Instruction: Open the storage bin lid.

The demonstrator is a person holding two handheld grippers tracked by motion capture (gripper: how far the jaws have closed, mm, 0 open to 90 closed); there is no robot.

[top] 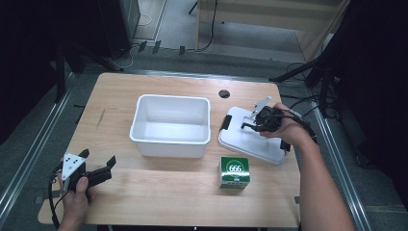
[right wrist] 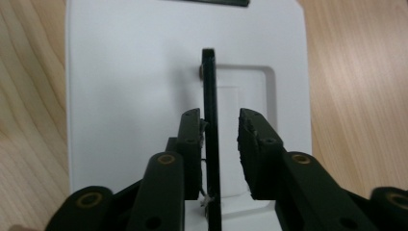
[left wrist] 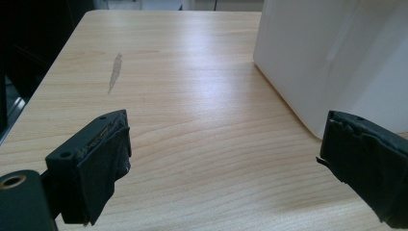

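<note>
A white lid [top: 250,140] lies flat on the right part of the wooden table, with a thin black handle [right wrist: 209,86] standing up from its middle. My right gripper [top: 246,124] points down over it. Its jaws straddle that handle in the right gripper view [right wrist: 220,115]: one pad lies against it, the other stands off with a gap, so the gripper is open. A white bin [top: 171,99] sits at the table's middle. My left gripper [top: 99,156] hovers open over the front left of the table, nothing between its jaws [left wrist: 226,130], the bin's wall [left wrist: 327,57] just ahead on the right.
A green box [top: 234,172] marked 666 stands in front of the lid, near the right forearm. A round black cable hole [top: 224,93] sits at the table's back edge. Bare wood [left wrist: 192,96] stretches left of the bin.
</note>
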